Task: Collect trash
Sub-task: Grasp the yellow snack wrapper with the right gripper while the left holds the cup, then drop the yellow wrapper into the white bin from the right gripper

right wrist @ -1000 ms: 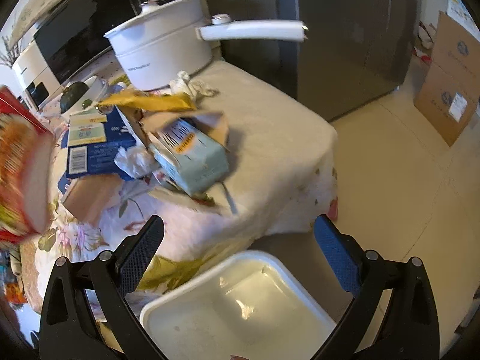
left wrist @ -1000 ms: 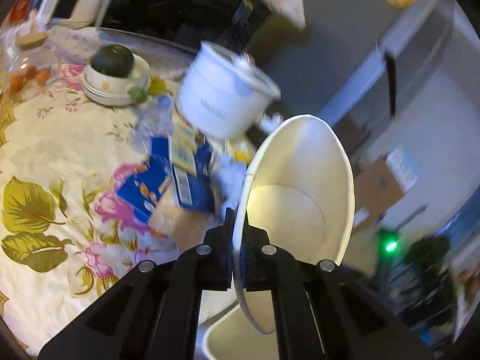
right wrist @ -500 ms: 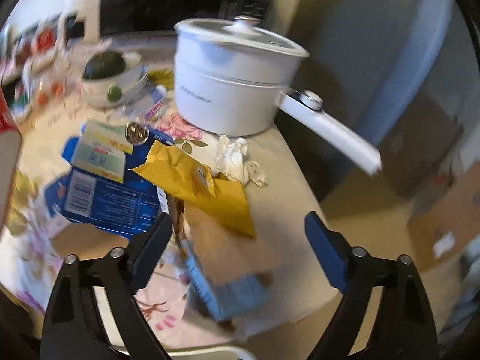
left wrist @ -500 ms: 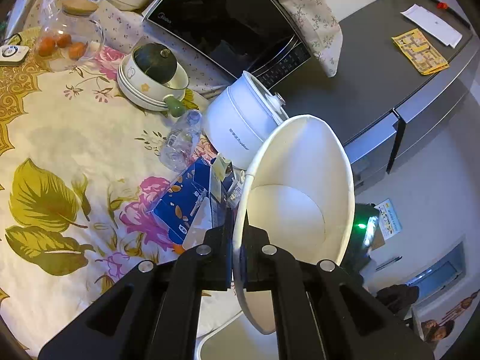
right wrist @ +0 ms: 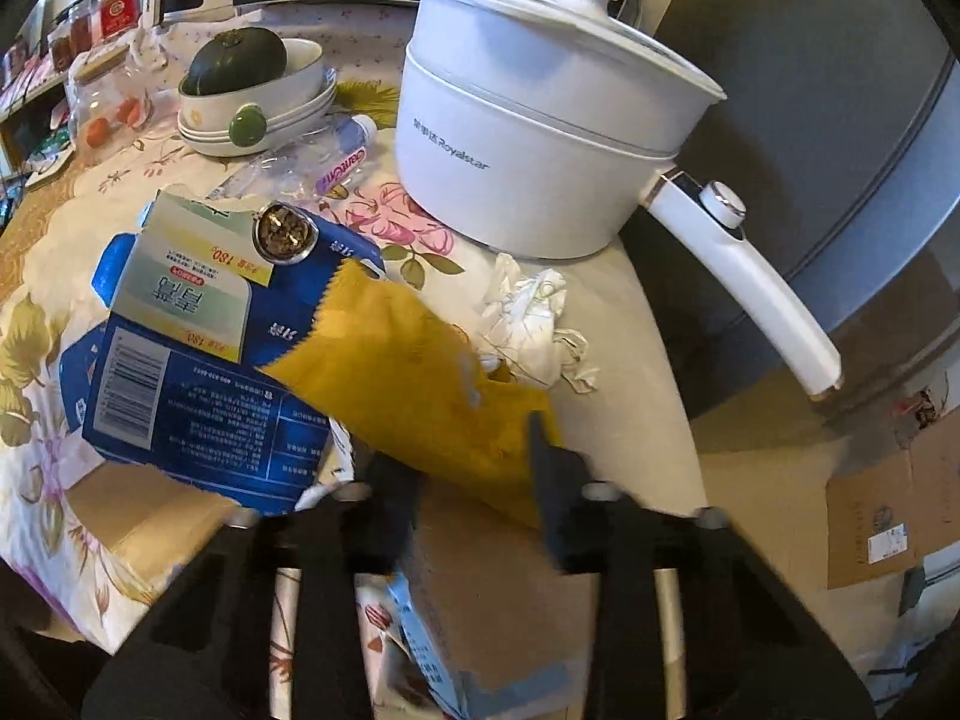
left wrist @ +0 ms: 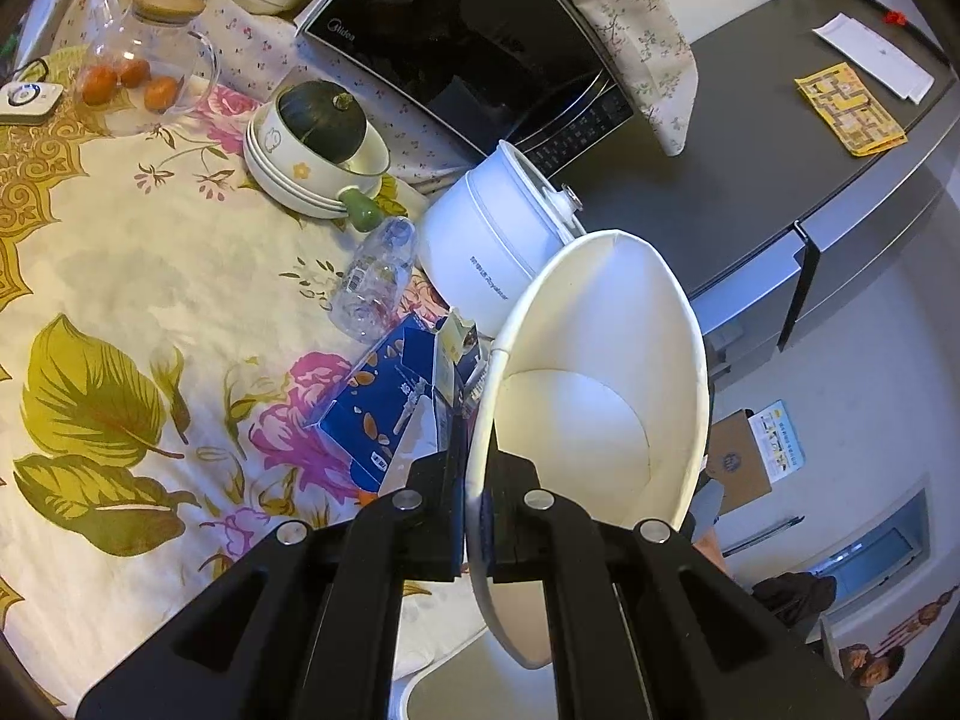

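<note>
My left gripper [left wrist: 474,480] is shut on the rim of a white paper cup [left wrist: 600,372], held tilted over the table's edge. The right gripper [right wrist: 468,474] points down at a yellow wrapper [right wrist: 414,384]. Its jaws are closing with the wrapper's near end between them, and the wrapper still looks flat. The wrapper lies across a flattened blue carton [right wrist: 198,396], which also shows in the left wrist view [left wrist: 384,414]. Other trash includes a crumpled white tissue [right wrist: 528,324], a crushed clear bottle [left wrist: 375,282] and a light blue carton [right wrist: 456,648] under the right gripper.
A white electric pot [right wrist: 540,138] with a long handle [right wrist: 750,288] stands just beyond the trash. Stacked bowls with a green squash [left wrist: 312,144] and a glass jar [left wrist: 144,66] sit further back. A white bin [left wrist: 444,690] is below the table edge.
The right gripper swung from above the bin to over the yellow wrapper, and its jaws narrowed around it. The left gripper shifted with the cup, then held steady.
</note>
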{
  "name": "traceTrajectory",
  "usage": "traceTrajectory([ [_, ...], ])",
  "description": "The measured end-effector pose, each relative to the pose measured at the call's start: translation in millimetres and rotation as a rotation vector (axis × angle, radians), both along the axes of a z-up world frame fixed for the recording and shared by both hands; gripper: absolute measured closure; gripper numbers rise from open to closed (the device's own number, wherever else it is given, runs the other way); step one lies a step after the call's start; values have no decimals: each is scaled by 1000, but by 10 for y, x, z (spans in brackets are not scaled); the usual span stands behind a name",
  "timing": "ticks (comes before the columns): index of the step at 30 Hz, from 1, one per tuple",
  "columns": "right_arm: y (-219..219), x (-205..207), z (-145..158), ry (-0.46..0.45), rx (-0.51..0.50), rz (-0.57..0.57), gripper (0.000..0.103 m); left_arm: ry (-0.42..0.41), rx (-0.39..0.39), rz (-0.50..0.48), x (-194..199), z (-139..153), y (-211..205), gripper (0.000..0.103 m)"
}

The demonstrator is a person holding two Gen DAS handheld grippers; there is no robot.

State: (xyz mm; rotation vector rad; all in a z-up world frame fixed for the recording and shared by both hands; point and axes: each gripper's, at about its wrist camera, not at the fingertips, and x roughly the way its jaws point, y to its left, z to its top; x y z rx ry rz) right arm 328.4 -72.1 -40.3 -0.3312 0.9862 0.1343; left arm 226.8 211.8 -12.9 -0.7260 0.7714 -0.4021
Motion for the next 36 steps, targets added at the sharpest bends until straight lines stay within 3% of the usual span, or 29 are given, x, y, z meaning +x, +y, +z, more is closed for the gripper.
traceTrajectory([
  [1,-10,8,4,-4,11,-5,88,0,1,2,2,-1,4,99],
  [5,-122,25,76,-25,102,-53,98,0,0,15,1,-9,20,99],
  [10,-319,6,272,-78,229,-126,99,-8,-2,26,-9,4,21,99],
  [16,-484,-224,664,-217,375,-173,99,-20,-4,26,-36,25,-2,99],
  [24,-496,-784,1175,-375,433,-145,99,-30,-13,14,-83,38,-29,99],
  [27,-536,-1046,1215,-392,445,-147,99,-36,-7,8,-128,54,-41,99],
  [31,-568,-1446,1001,-341,417,-156,97,-49,-2,2,-194,86,-49,99],
  [36,-574,-1854,410,-149,362,-168,96,-67,-4,-4,-292,135,-73,99],
])
